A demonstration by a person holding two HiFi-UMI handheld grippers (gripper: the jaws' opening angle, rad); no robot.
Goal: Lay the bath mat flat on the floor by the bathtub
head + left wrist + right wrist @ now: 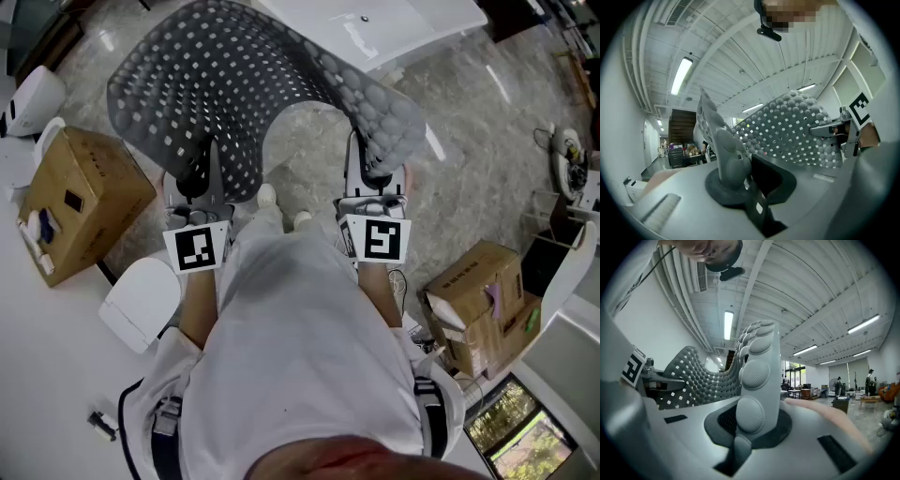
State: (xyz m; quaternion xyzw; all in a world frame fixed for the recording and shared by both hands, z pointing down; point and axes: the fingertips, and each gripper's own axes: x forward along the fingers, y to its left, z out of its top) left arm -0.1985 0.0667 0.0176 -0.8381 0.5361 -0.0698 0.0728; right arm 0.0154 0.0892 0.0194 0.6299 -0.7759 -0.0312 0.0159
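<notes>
A grey bath mat (234, 84) with rows of small holes and round bumps hangs arched in the air in front of me, above the marble floor (469, 141). My left gripper (192, 183) is shut on the mat's near left corner. My right gripper (375, 173) is shut on the near right corner. In the left gripper view the mat's edge (719, 140) stands up out of the closed jaws. In the right gripper view the bumpy mat strip (757, 362) rises straight out of the jaws. The white bathtub (403, 28) lies beyond the mat.
A cardboard box (80, 202) stands on the left and another cardboard box (478, 300) on the right. A white rounded lid (141, 300) lies by my left arm. A white fixture (33, 98) sits at the far left.
</notes>
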